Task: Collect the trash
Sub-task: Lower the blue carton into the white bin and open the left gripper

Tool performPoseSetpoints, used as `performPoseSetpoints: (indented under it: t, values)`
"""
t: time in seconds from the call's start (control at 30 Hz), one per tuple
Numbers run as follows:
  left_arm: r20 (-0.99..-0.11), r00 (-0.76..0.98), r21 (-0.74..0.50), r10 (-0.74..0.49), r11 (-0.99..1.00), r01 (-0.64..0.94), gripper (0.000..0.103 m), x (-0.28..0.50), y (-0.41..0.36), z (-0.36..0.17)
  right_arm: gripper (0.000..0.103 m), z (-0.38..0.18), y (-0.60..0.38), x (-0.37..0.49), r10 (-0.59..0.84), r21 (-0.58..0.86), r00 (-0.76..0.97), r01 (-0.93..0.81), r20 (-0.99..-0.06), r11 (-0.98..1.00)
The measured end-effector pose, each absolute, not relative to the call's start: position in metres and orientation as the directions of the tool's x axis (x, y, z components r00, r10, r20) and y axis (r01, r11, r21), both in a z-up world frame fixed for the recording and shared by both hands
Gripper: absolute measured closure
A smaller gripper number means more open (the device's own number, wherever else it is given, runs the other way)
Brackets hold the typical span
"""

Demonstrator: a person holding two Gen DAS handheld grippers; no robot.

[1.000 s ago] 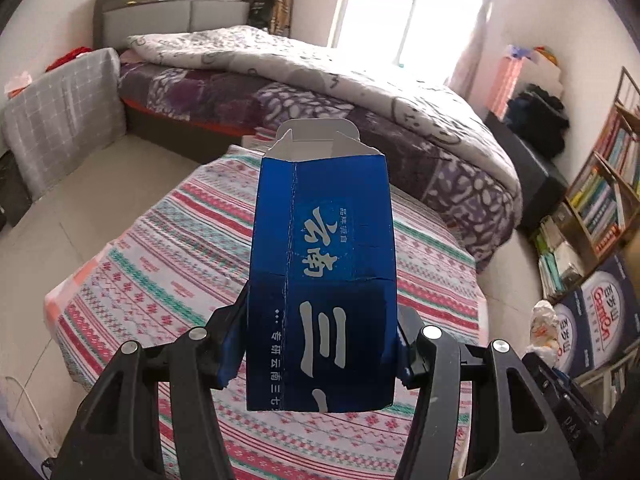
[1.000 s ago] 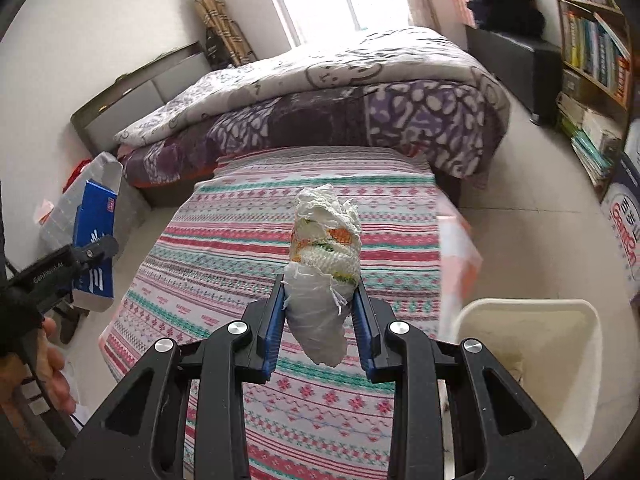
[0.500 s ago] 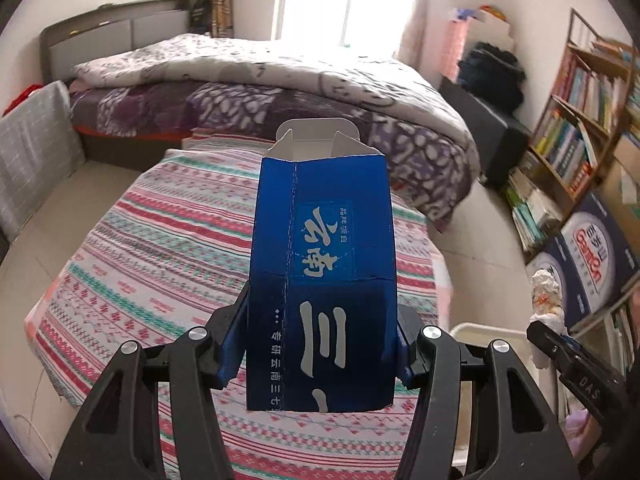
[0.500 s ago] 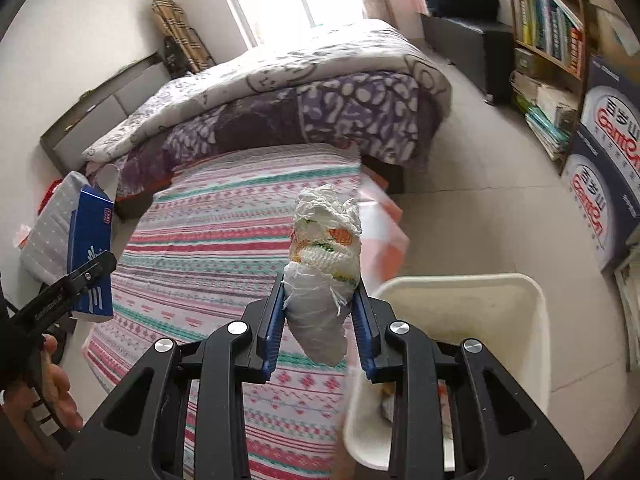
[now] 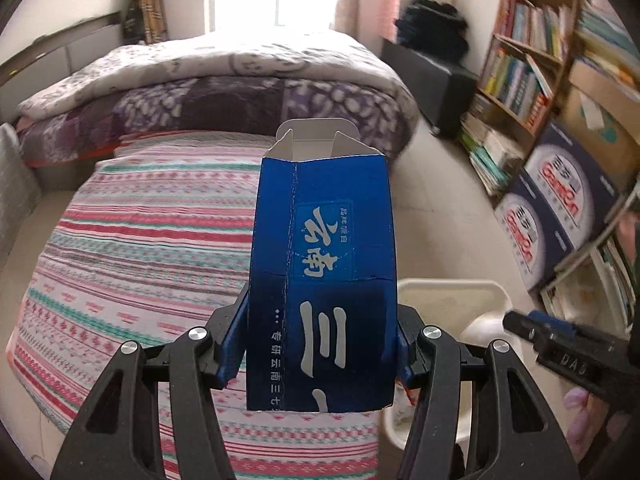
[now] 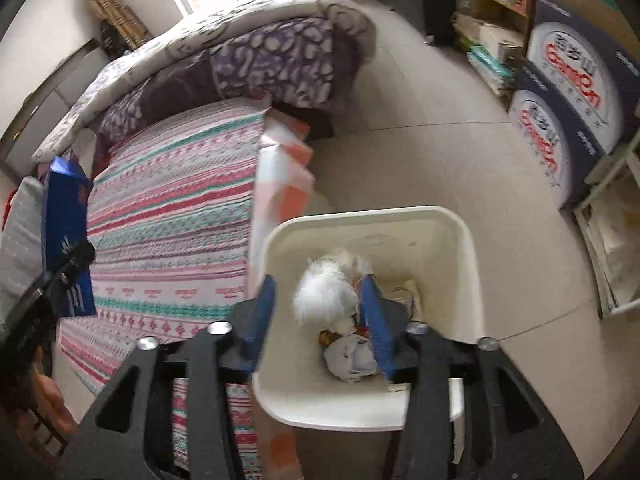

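Observation:
My left gripper (image 5: 322, 340) is shut on a tall blue carton (image 5: 324, 272) with white characters and an open top, held above the striped tablecloth. The carton also shows in the right wrist view (image 6: 66, 236). My right gripper (image 6: 318, 300) is open directly over the cream trash bin (image 6: 460, 248). A white crumpled paper wad (image 6: 324, 294), blurred, is between the spread fingers, falling into the bin. Other trash (image 6: 352, 354) lies at the bin's bottom. The bin shows in the left wrist view (image 5: 452, 300), with the right gripper's tip (image 5: 560, 352) over it.
A table with a striped cloth (image 5: 152, 248) stands left of the bin. A bed with a patterned quilt (image 5: 240, 76) is behind it. Bookshelves (image 5: 532, 52) and blue cartons (image 6: 568, 92) line the right wall. Bare tiled floor (image 6: 420, 112) lies beyond the bin.
My right gripper moved right over the bin and opened, letting go of the paper wad. My left gripper swung right with the blue carton, bringing the bin into view.

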State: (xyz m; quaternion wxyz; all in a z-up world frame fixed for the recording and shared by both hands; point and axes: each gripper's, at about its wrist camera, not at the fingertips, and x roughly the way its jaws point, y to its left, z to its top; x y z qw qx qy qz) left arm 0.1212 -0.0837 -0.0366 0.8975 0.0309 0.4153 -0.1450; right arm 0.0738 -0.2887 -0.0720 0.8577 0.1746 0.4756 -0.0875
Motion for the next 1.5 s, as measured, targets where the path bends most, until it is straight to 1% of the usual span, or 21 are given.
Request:
performPoseSetpoints:
  t: [0.17,0.4,0.47,0.57,0.7,0.77,0.8,0.83,0.87,0.93,0.97,1.0,1.03,1.13,1.17,1.2,1.23,1.3,1.33,1.5]
  values:
    - [-0.773,0.577,-0.058,-0.264,0.935,0.350,0.046,0.115,-0.116,-0.048,0.046,-0.066,-0.313,0.061,-0.023,0.218,0.551,0.367,-0.834,0.904]
    - [-0.796,0.512,-0.092,-0.324,0.900,0.427,0.046,0.106,-0.151,-0.061,0.044,-0.060,-0.343,0.046,-0.081,0.223,0.573,0.440,-0.816,0.870]
    - [-0.802,0.485,-0.110,-0.348,0.885,0.452,0.044,0.103,-0.161,-0.066,0.042,-0.058,-0.351,0.041,-0.092,0.233,0.580,0.460,-0.809,0.857]
    - [-0.813,0.409,-0.184,-0.415,0.849,0.495,0.044,0.101,-0.174,-0.074,0.041,-0.053,-0.360,0.035,-0.115,0.247,0.604,0.483,-0.789,0.840]
    - [-0.803,0.355,-0.261,-0.478,0.818,0.512,0.033,0.100,-0.180,-0.076,0.035,-0.039,-0.360,0.027,-0.165,0.251,0.656,0.492,-0.737,0.834]
    - [-0.801,0.352,-0.271,-0.484,0.818,0.508,0.032,0.099,-0.179,-0.074,0.033,-0.030,-0.356,0.023,-0.194,0.246,0.683,0.492,-0.704,0.835]
    - [-0.801,0.359,-0.267,-0.479,0.822,0.503,0.032,0.099,-0.177,-0.072,0.031,-0.026,-0.354,0.021,-0.212,0.245,0.697,0.493,-0.685,0.835]
    - [-0.800,0.366,-0.262,-0.475,0.826,0.499,0.031,0.100,-0.175,-0.070,0.023,-0.023,-0.352,0.018,-0.226,0.244,0.708,0.496,-0.669,0.833]
    - [-0.798,0.376,-0.259,-0.471,0.831,0.492,0.031,0.100,-0.172,-0.067,0.018,-0.018,-0.348,0.015,-0.248,0.241,0.723,0.500,-0.645,0.832]
    - [-0.787,0.416,-0.240,-0.456,0.847,0.474,0.030,0.099,-0.161,-0.058,0.015,-0.012,-0.342,0.012,-0.271,0.229,0.740,0.497,-0.616,0.837]
    - [-0.779,0.444,-0.224,-0.443,0.858,0.463,0.028,0.098,-0.156,-0.053,0.012,-0.009,-0.338,0.009,-0.284,0.221,0.748,0.496,-0.600,0.840]
    - [-0.760,0.501,-0.188,-0.413,0.879,0.439,0.025,0.094,-0.148,-0.042,0.011,-0.007,-0.334,0.007,-0.294,0.217,0.753,0.497,-0.588,0.840]
    - [-0.742,0.541,-0.164,-0.395,0.891,0.424,0.024,0.092,-0.143,-0.036,0.009,-0.005,-0.329,0.004,-0.307,0.211,0.761,0.498,-0.571,0.841]
    - [-0.633,0.713,-0.059,-0.303,0.936,0.346,0.019,0.074,-0.123,-0.007,0.007,0.000,-0.314,-0.005,-0.343,0.194,0.774,0.506,-0.533,0.841]
    - [-0.586,0.764,-0.032,-0.269,0.950,0.310,0.010,0.066,-0.117,0.001,0.007,0.001,-0.307,-0.009,-0.362,0.183,0.777,0.512,-0.515,0.839]
    - [-0.522,0.821,-0.011,-0.230,0.965,0.264,0.006,0.057,-0.109,0.009,0.007,0.002,-0.300,-0.012,-0.376,0.173,0.780,0.515,-0.500,0.840]
    - [-0.454,0.869,-0.006,-0.197,0.976,0.218,0.006,0.046,-0.100,0.015,0.007,0.003,-0.295,-0.013,-0.384,0.165,0.781,0.517,-0.492,0.840]
    - [-0.376,0.914,-0.010,-0.151,0.987,0.159,0.006,0.032,-0.086,0.022,0.007,0.004,-0.279,-0.016,-0.390,0.133,0.788,0.503,-0.476,0.854]
    - [-0.373,0.918,-0.008,-0.137,0.989,0.145,0.006,0.027,-0.081,0.024,0.007,0.004,-0.271,-0.017,-0.385,0.123,0.795,0.490,-0.469,0.863]
    - [-0.443,0.893,0.000,-0.079,0.996,0.088,0.006,0.020,-0.061,0.016,0.007,-0.003,-0.235,-0.024,-0.351,0.088,0.819,0.432,-0.454,0.897]
